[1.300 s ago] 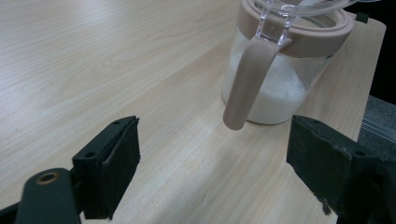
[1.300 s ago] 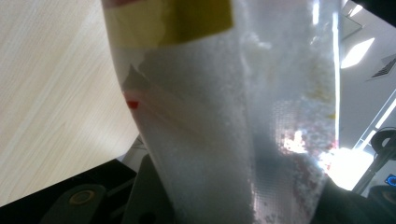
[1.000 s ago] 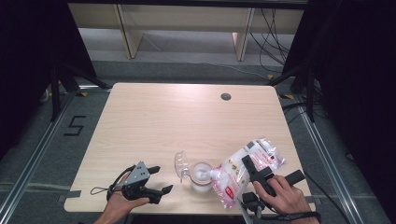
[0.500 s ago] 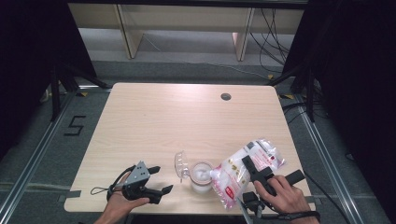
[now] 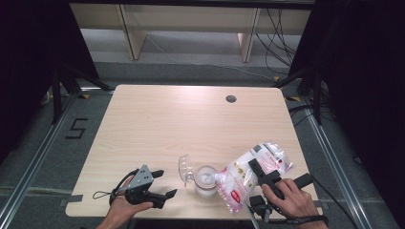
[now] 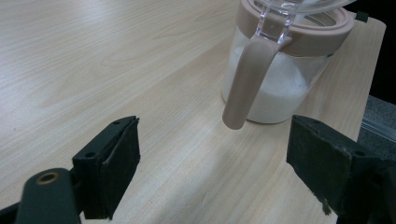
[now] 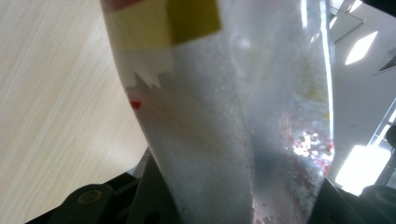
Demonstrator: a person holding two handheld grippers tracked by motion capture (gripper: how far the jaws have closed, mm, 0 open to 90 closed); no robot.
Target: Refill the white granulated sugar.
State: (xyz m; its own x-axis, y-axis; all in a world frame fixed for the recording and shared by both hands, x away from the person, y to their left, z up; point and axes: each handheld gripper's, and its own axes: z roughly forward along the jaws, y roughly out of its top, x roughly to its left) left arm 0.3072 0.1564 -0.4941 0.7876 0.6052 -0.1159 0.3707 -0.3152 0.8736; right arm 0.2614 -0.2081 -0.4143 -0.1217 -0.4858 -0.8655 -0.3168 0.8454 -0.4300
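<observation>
1. Bag (image 5: 250,174) of white granules, clear plastic with red print, hangs tilted over the near right part of the table (image 5: 191,124); its lower corner sits at the rim of the jar (image 5: 206,180).
2. I have the right gripper (image 5: 260,171) clamped across the bag's middle, jaws pressed into the plastic on both sides. In the right gripper view the bag (image 7: 233,116) blocks nearly everything, so I can't quite make out the pads themselves.
3. Jar stands upright near the front edge, partly filled with white powder, wearing a pinkish collar and handle (image 6: 245,84). Its clear lid (image 5: 185,167) is swung open to the left.
4. My left gripper (image 5: 160,183) rests low over the table, left of the jar and apart from it, jaws spread wide with nothing between them. In the left gripper view the jar (image 6: 280,70) sits just beyond the pads.
5. Round grommet hole (image 5: 231,98) lies at the far right of the tabletop.
</observation>
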